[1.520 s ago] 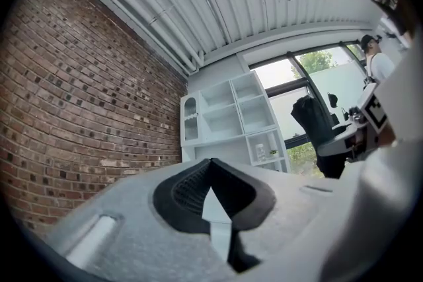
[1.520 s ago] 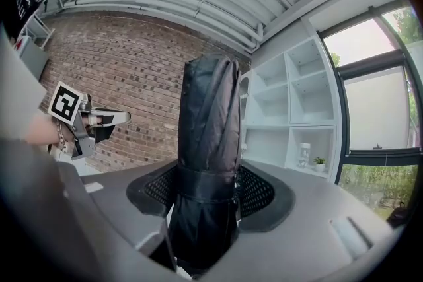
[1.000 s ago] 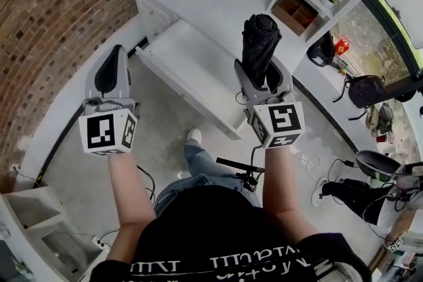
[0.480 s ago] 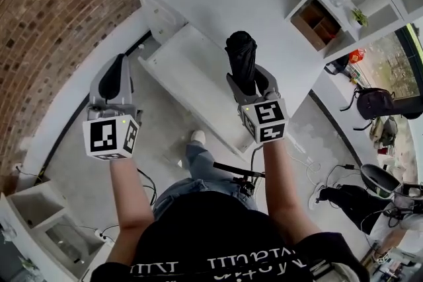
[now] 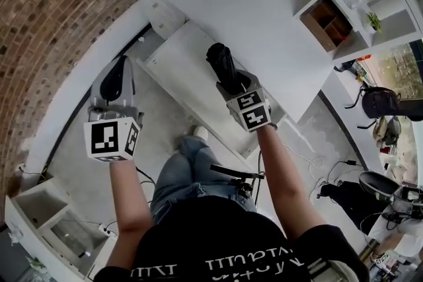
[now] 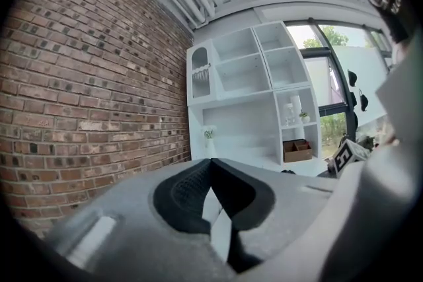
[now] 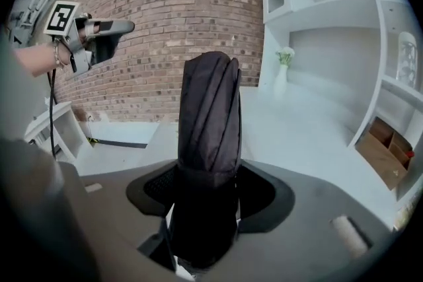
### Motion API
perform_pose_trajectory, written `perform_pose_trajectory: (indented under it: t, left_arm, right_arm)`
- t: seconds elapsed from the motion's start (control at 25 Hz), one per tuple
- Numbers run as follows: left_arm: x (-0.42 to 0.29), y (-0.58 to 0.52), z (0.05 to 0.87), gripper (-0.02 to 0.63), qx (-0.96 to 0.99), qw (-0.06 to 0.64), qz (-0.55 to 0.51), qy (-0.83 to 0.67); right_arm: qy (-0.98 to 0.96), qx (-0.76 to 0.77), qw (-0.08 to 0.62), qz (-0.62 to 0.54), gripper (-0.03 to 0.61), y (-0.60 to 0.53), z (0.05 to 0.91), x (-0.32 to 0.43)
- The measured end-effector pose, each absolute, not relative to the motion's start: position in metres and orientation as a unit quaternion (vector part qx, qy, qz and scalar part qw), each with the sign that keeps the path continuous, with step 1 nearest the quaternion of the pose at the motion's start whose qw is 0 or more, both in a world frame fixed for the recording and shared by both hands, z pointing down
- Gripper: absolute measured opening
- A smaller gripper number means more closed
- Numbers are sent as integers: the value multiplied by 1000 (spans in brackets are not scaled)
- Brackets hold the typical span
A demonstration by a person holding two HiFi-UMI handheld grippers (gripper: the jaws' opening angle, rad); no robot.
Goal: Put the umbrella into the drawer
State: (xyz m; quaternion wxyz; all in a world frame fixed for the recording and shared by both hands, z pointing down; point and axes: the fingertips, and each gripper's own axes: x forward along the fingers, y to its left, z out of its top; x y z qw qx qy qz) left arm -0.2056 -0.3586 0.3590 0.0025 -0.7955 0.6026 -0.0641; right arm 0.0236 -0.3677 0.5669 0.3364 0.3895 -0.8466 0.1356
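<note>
A folded black umbrella [image 5: 219, 63] sticks out of my right gripper [image 5: 232, 84], which is shut on its lower part. It hangs tilted over the open white drawer [image 5: 177, 61] of the desk. In the right gripper view the umbrella [image 7: 210, 109] fills the gap between the jaws of the right gripper [image 7: 206, 176], with the desk top beyond it. My left gripper [image 5: 120, 63] is held off to the left of the drawer, over the floor, and holds nothing. In the left gripper view, the left gripper [image 6: 211, 163] has its pads meeting at the tips.
The white desk top [image 5: 244, 3] lies behind the drawer, with a shelf unit [image 5: 360, 6] holding a brown box [image 5: 328, 22] at the right. A brick wall [image 5: 46, 10] runs along the left. A small white cabinet [image 5: 39, 214] stands lower left. A backpack [image 5: 378, 102] sits far right.
My right gripper has come down and tipped forward, carrying the umbrella from above the desk edge to over the open drawer. The left gripper has sunk a little.
</note>
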Motion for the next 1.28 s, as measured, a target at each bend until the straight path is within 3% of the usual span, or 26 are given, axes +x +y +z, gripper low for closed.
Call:
perform_pose_trajectory:
  t: [0.48,1.28]
  left_arm:
    - [-198,-382,382,2,-819,-13,-89,567]
    - [-208,-405,418,2,-828,-42,-118,547]
  right_arm:
    - [-803,305,481,175,259,-366,670,9]
    - [-756,287,545,221,268,-381,751,-3]
